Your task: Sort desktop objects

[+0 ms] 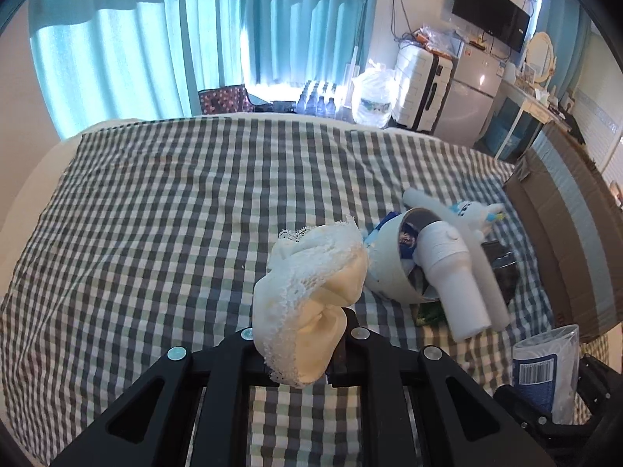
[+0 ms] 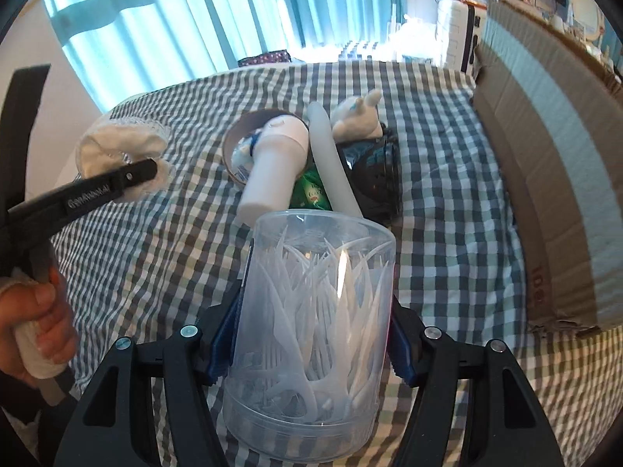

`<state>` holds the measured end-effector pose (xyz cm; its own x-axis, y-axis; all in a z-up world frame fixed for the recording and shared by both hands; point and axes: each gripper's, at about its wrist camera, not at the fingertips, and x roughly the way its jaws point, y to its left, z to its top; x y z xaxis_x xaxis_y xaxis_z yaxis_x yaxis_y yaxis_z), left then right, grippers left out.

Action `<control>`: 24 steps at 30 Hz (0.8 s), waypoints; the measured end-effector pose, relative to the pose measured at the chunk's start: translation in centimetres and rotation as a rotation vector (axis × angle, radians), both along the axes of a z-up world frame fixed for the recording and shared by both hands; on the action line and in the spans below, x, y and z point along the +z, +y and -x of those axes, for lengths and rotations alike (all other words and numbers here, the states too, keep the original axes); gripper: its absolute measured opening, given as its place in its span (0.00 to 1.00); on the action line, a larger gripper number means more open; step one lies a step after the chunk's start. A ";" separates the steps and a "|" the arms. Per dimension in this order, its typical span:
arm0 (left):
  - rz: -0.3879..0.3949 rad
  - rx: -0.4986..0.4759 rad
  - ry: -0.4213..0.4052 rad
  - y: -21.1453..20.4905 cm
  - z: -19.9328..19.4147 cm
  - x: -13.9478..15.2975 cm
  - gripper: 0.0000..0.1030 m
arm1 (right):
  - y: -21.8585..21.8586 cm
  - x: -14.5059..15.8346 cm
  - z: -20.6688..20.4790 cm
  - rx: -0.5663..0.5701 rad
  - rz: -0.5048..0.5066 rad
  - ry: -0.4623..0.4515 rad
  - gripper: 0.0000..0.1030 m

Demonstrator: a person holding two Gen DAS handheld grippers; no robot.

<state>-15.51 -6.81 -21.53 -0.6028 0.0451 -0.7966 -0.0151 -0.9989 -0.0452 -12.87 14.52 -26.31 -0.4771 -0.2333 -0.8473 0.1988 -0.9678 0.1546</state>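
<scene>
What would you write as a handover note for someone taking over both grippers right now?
Left gripper: shut on the white lace cloth, held above the checkered bedspread.
Right gripper: shut on the clear tub of floss picks.
Still in the pile: white dryer-like appliance, paper roll, plush toy, green packet, dark container.
Cardboard box stands to the right.
Nothing visibly sorted yet; both held items need placing.

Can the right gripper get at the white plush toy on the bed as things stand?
Probably not yet. The right gripper is shut on a clear tub of floss picks, so its jaws are full, and the plush toy lies behind a white bottle and tube.
</scene>
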 end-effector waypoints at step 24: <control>0.016 0.013 0.188 1.9 -8.5 12.7 0.13 | 0.9 10.2 -6.8 0.036 0.067 0.232 0.62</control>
<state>-6.98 -4.95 -8.81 -0.7414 0.0249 -0.6706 -0.0089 -0.9996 -0.0273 -6.07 15.42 -16.09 -0.6478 -0.3060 -0.6977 0.2708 -0.9485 0.1646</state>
